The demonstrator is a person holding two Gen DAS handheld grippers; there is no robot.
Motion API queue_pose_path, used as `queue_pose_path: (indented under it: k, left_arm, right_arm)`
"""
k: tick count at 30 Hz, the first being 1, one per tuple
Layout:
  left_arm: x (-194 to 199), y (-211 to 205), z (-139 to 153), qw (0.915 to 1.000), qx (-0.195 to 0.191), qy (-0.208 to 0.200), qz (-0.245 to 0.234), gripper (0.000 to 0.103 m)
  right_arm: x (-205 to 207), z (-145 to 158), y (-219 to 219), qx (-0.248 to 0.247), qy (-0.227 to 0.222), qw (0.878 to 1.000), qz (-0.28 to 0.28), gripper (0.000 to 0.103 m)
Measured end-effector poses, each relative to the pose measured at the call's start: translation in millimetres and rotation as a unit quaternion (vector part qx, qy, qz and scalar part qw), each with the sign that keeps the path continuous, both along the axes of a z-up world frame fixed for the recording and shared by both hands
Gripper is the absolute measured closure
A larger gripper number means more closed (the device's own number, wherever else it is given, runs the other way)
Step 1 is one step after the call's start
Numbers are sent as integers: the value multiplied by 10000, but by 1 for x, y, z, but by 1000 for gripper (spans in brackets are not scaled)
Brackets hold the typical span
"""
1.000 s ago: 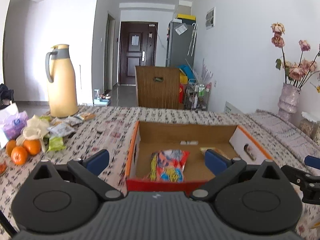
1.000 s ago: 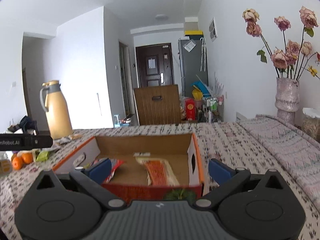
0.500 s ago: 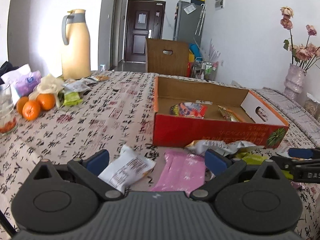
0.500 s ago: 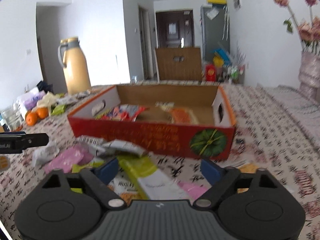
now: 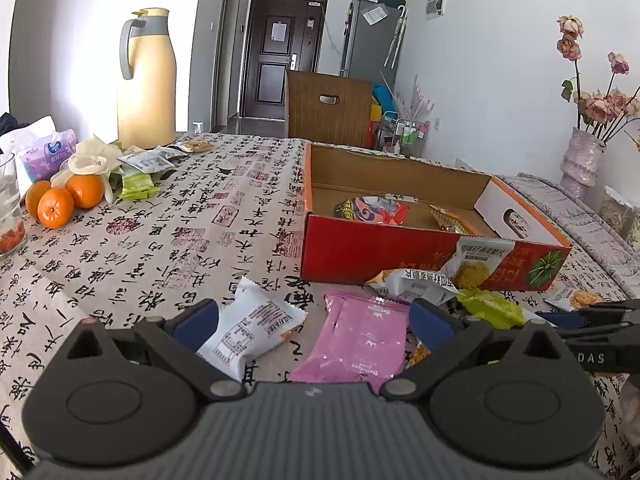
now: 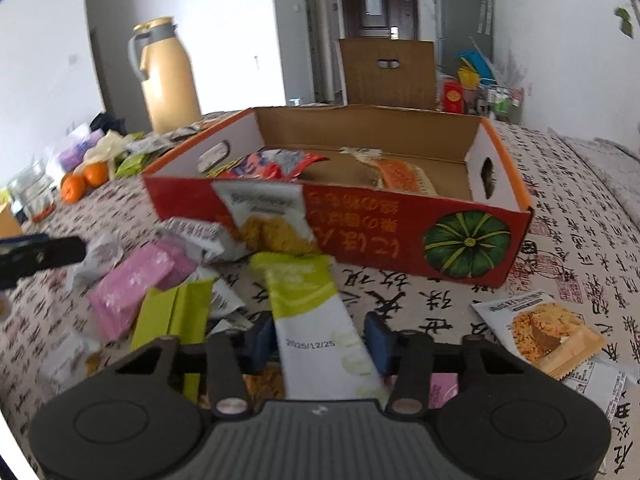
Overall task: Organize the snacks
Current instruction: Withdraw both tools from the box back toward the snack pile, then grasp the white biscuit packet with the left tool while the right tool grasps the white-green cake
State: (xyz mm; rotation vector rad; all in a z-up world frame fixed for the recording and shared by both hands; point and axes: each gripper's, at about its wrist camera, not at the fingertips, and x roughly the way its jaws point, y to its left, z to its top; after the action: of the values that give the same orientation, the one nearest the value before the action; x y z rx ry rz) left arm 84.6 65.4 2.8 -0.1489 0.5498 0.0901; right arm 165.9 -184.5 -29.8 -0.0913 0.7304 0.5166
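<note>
Calligraphy-cloth bench (image 5: 168,240): I have dropped both grippers from box (image 6: 400,232) height. Right gripper (image 6: 320,340) jaws now closing around green-white sachet (image 6: 316,320), grip unconfirmed; left gripper (image 5: 308,320) jaws released over pink packet (image 5: 360,340).

The tabletop (image 5: 168,240) is covered with a matt printed cloth, the box (image 6: 400,216) is of rough brown cardboard with a glossy red printed front, the pink packet (image 5: 360,340) and the green-white packet (image 6: 316,320) are of shiny plastic film, and the left tool (image 5: 312,320) has a matt ribbed black plastic body.
</note>
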Motion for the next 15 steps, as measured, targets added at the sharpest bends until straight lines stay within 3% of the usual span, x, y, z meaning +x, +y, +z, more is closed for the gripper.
queue_pose_path:
  k: [9,15]
  left_arm:
    - [2,4,2,9999,67,43,104,0]
    - [10,13,5,9990,392,128,181,0]
  right_arm:
    - [-22,13,-3,-85,-461,9989,-40,67]
    - [-40,24,-19,87,-745,9967,-317,67]
